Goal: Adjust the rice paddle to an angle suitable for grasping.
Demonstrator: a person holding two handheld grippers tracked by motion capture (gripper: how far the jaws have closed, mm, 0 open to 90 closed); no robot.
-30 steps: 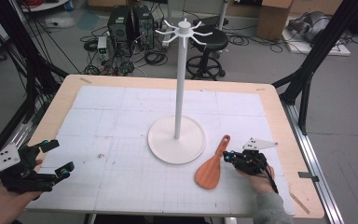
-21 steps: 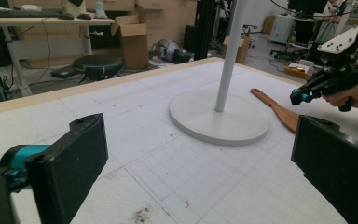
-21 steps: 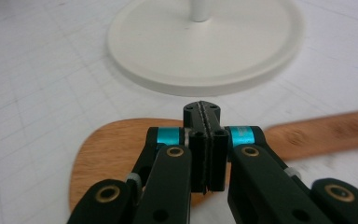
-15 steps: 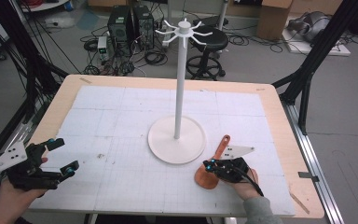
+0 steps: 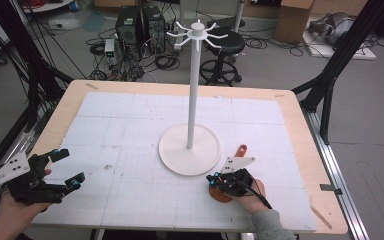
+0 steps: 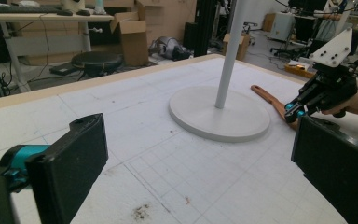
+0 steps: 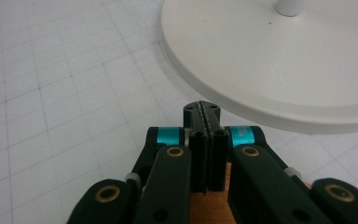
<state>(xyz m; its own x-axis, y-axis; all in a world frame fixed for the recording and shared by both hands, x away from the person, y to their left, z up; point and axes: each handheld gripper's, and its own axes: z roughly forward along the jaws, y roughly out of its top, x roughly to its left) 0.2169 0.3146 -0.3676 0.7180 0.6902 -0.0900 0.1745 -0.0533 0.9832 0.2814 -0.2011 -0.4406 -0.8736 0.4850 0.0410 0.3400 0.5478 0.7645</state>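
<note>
The spatula (image 5: pixel 228 175) lies on the surface (image 5: pixel 130 125) at the stand's (image 5: pixel 190 150) four o'clock, handle toward one; the right claw (image 5: pixel 214 179), pinched together and empty, sits over its blade; the left claw (image 5: pixel 65 167) gapes wide at eight o'clock.

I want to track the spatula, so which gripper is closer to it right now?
Right. The right gripper sits directly over the spatula, jaws shut above its blade. The left gripper is far across the mat, near the table's left edge, jaws open.

Left gripper (image 5: pixel 55 171) rests with jaws apart; right gripper (image 5: pixel 213 178) (jaws pressed together) sits low.
</note>
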